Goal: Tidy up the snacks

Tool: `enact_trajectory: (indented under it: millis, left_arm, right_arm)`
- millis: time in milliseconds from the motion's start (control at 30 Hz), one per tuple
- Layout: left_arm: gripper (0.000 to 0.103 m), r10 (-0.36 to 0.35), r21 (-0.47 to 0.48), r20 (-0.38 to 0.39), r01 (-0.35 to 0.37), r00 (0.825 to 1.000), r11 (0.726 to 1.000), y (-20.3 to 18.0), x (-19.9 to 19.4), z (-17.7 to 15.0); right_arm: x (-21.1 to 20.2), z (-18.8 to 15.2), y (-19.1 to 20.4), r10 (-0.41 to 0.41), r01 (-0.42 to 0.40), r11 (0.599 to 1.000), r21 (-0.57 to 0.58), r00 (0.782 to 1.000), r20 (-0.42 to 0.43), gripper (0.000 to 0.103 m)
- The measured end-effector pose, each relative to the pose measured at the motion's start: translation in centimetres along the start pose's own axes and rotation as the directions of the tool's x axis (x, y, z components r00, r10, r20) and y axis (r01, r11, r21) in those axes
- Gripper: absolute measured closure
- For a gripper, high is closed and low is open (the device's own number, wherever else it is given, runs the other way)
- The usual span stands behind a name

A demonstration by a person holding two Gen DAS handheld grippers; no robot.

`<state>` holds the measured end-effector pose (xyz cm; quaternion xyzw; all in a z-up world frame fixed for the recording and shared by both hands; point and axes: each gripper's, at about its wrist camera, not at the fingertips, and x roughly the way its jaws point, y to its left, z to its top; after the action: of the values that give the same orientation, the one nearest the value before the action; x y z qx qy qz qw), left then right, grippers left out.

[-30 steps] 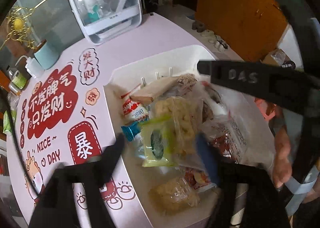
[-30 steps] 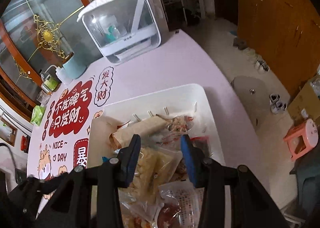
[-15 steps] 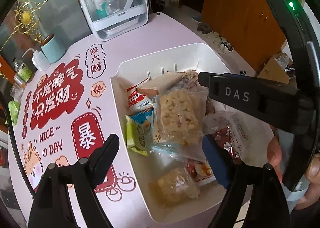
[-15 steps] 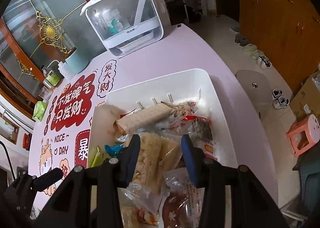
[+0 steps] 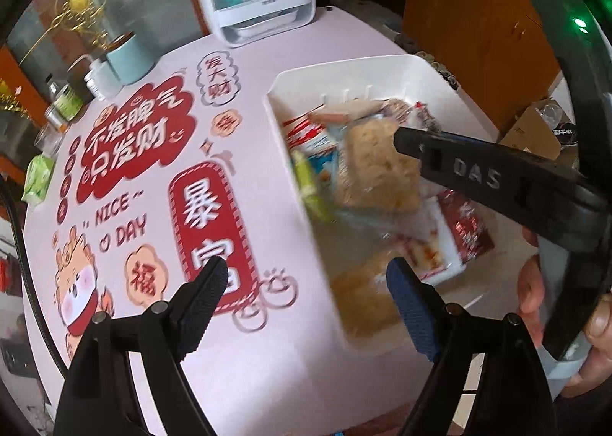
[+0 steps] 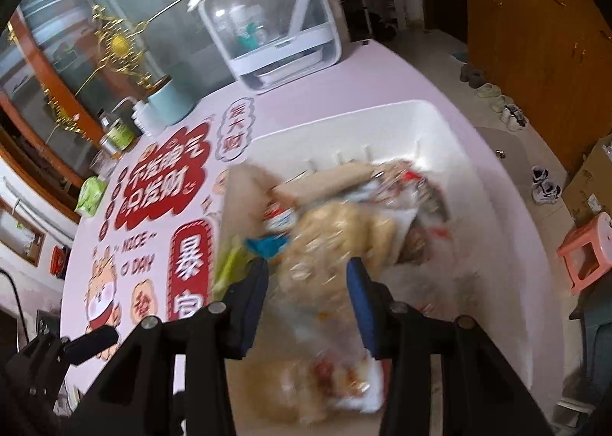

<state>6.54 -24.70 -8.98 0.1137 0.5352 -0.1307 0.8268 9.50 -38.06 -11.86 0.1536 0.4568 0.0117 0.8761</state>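
Risk of spilling snacks over white bin (image 6: pixel 451 122) rim, right gripper (image 6: pixel 308 283) spread astride puffed-snack bag (image 6: pixel 332 241), left gripper (image 5: pixel 306 283) spread, empty

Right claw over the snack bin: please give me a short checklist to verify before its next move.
1. Right claw open: ok.
2. Puffed snack bag lies between its fingers: ok.
3. Fingers touching the bag: cannot tell, the picture is blurred.
4. Left claw open and holding nothing: ok.
5. Left claw out of the white bin: not ok, it hangs above the bin's near rim.
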Motion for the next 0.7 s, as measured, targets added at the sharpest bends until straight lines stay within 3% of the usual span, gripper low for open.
enact_trajectory:
  millis: [333,700]
  left_arm:
    - [0.019,0.011,-0.083,0.060,-0.006,0.998,0.997,8.2,-4.8,-3.5]
    - [0.019,0.162,-0.245,0.141,-0.124,0.977,0.962,17.5,-10.0,-7.5]
  right_arm:
    - [-4.7,-3.3,8.9,0.025,-0.022,0.998,-0.067,0.999,0.046,0.060]
    - [-7.4,-6.7,17.9,0.067,-0.059,0.987,-0.149,0.996,0.053,0.060]
